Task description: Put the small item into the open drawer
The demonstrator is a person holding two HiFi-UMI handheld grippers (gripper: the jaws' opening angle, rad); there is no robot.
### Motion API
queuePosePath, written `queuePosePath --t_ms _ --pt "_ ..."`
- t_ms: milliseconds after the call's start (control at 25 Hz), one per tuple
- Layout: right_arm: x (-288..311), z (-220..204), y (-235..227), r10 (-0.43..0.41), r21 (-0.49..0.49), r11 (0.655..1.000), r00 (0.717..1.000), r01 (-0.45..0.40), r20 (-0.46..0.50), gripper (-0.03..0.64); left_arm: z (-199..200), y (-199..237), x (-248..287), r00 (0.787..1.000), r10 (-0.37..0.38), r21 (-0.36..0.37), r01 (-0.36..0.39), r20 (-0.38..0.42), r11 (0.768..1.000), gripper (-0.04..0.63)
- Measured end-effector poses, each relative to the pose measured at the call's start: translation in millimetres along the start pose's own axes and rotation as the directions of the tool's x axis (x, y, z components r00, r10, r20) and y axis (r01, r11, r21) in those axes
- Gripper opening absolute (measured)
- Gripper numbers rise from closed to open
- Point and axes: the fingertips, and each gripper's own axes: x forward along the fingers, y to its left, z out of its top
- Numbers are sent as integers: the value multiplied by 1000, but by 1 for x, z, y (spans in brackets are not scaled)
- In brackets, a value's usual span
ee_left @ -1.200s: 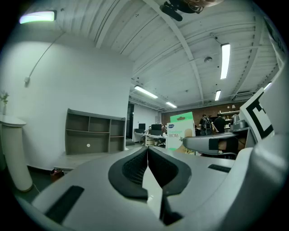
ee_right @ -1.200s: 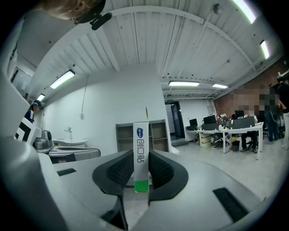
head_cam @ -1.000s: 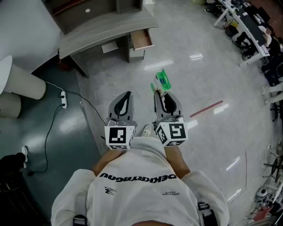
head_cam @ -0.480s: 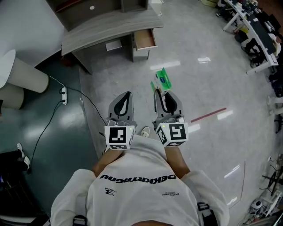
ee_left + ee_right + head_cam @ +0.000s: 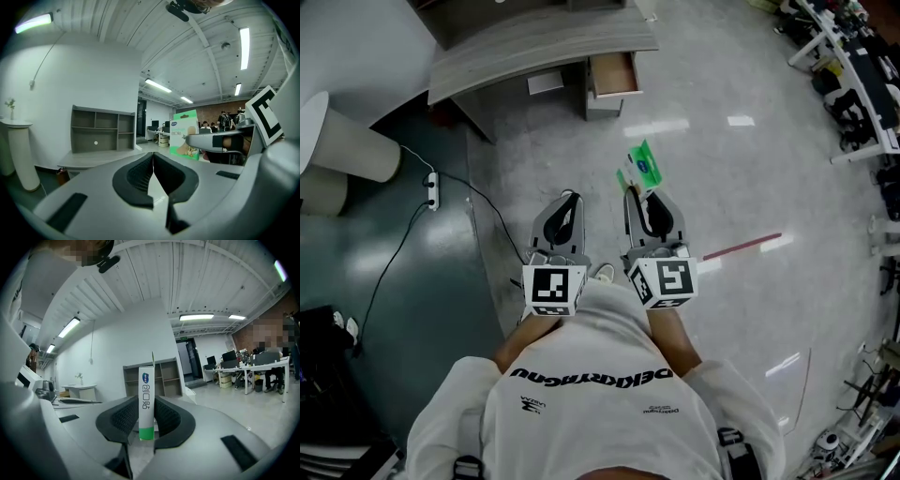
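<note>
A small green and white box (image 5: 643, 169) stands upright between the jaws of my right gripper (image 5: 638, 190), which is shut on it, out in front of the person's body above the floor. In the right gripper view the pads (image 5: 166, 417) press both sides of the box (image 5: 146, 399). My left gripper (image 5: 570, 195) is held beside it, shut and empty, its pads (image 5: 140, 172) meeting. The left gripper view shows the box (image 5: 184, 133) off to the right. The open drawer (image 5: 614, 92) juts from the grey desk (image 5: 534, 42) ahead.
A white round pedestal (image 5: 347, 155) stands at the left, with a power strip and cable (image 5: 432, 197) on the dark floor. Office desks and chairs (image 5: 853, 56) line the right. A red strip (image 5: 741, 246) lies on the pale floor.
The desk and open drawer have shifted slightly right and up in the head view as the person moves. Both grippers keep their pose, the box still held.
</note>
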Motion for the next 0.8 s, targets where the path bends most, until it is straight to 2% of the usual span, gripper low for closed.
queuePosePath --t_ms 240,400,800 --pt "46 0 -23 -8 -9 1000 1000 8 -16 121 2 10 52 999 -39 6 39 -1 999 17" --pt "93 0 -38 3 5 1000 1000 -3 -28 121 9 33 100 999 -47 2 47 6 999 17" --pt "206 34 -74 -26 53 998 999 28 -40 121 53 88 213 994 -107 38 106 11 994 17"
